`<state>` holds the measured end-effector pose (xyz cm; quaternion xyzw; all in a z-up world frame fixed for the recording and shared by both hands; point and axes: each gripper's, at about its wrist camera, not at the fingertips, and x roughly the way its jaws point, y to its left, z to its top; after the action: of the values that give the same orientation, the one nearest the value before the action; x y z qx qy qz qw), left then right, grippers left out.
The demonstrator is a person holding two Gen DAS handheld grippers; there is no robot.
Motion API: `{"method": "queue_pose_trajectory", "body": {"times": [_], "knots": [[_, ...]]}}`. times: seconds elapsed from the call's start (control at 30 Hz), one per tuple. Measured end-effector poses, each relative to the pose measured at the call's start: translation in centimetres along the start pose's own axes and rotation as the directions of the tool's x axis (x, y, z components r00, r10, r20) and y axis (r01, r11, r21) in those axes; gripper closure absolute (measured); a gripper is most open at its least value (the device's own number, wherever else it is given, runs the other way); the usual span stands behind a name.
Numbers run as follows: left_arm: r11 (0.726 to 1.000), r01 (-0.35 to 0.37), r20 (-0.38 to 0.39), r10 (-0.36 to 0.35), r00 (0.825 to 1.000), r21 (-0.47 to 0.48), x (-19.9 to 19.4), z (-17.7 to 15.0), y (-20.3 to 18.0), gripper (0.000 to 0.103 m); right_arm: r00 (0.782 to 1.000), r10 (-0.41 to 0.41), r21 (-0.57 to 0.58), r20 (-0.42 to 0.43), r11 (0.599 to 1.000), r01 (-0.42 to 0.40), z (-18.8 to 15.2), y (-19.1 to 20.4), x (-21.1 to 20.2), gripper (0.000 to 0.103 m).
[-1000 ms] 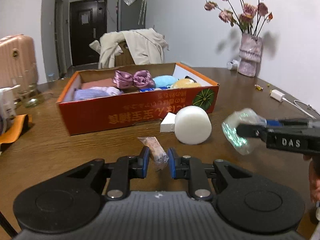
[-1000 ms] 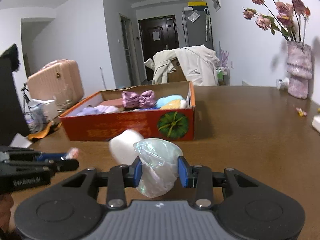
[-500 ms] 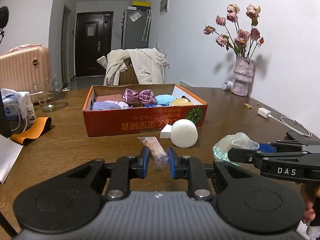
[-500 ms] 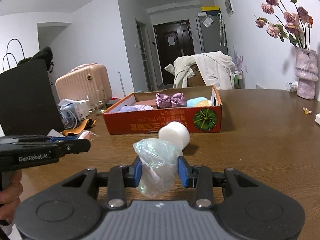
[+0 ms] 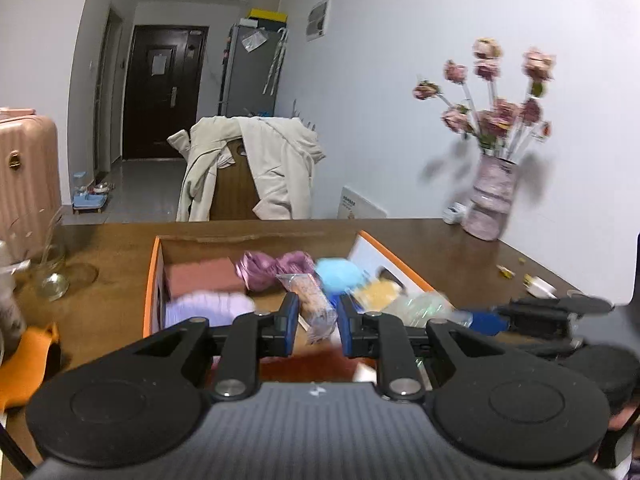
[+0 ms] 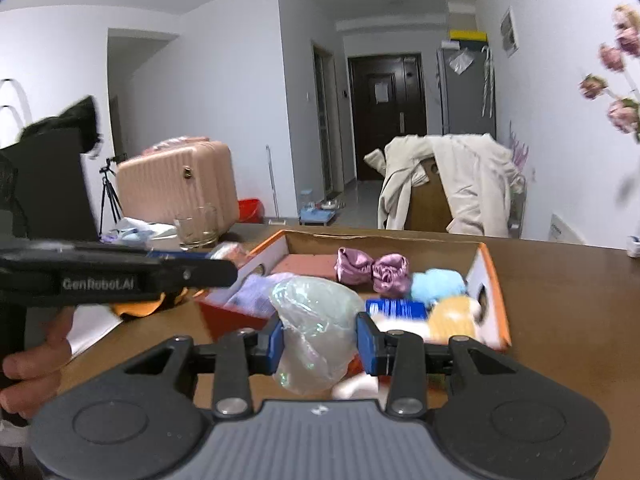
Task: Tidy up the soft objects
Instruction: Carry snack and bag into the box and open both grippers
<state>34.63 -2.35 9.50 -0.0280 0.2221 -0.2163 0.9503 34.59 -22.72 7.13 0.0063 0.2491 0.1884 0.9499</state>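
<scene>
Brown wooden table (image 5: 460, 248) in a white-walled room; dark door (image 5: 162, 92) at far end, chair draped with cream coat (image 5: 256, 164) behind table. Pink suitcase (image 6: 176, 196) at left, vase of dried pink flowers (image 5: 492, 200) at right against wall.

Orange cardboard box (image 5: 152, 276) open on table. Contents noted: folded pink cloth (image 5: 200, 276), lilac cloth (image 5: 208, 308), purple satin scrunchie (image 6: 372, 266), light blue puff (image 6: 438, 286), yellow soft item (image 6: 452, 316), blue-and-white packet (image 6: 396, 308).

Left gripper (image 5: 316, 326) clamped on small clear-wrapped pinkish packet (image 5: 312, 304), held raised at near edge of box, over its interior. Blue pads pressed against both sides of packet.

Right gripper (image 6: 320, 340) clamped on crumpled iridescent plastic bag (image 6: 316, 320), held at near wall of box, bag bulging above and below pads. Same bag (image 5: 424, 306) seen from left view at box's right wall.

White foam roll (image 6: 356, 386) partly hidden below right gripper, outside box. Hand (image 6: 28, 356) gripping left tool handle at left edge of right view. Drinking glass (image 6: 196, 226) on table beyond box. Image blurred; finer detail not readable.
</scene>
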Motion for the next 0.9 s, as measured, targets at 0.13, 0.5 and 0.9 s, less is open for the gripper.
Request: {"method": "queue_pose_trajectory", "body": {"times": [0.13,0.5,0.9], "knots": [[1.0,0.012,-0.03,-0.012,0.999,-0.014,5.4,2.9,2.3,0.082,0.997,0.0,-0.045,-0.076,0.999,-0.004,1.8,-0.4,6.0,0.066],[0.997,0.017,-0.153,-0.028,0.988,-0.073,16.6,3.3,5.8,0.045,0.984,-0.054,-0.121,-0.172,0.992,0.033,2.5,-0.3,15.3,0.047],[0.996,-0.047,-0.123,0.038,0.992,-0.077,12.2,4.4,6.3,0.028,0.993,-0.094,-0.08,-0.07,0.993,0.088,4.8,-2.3,9.4,0.026]]}}
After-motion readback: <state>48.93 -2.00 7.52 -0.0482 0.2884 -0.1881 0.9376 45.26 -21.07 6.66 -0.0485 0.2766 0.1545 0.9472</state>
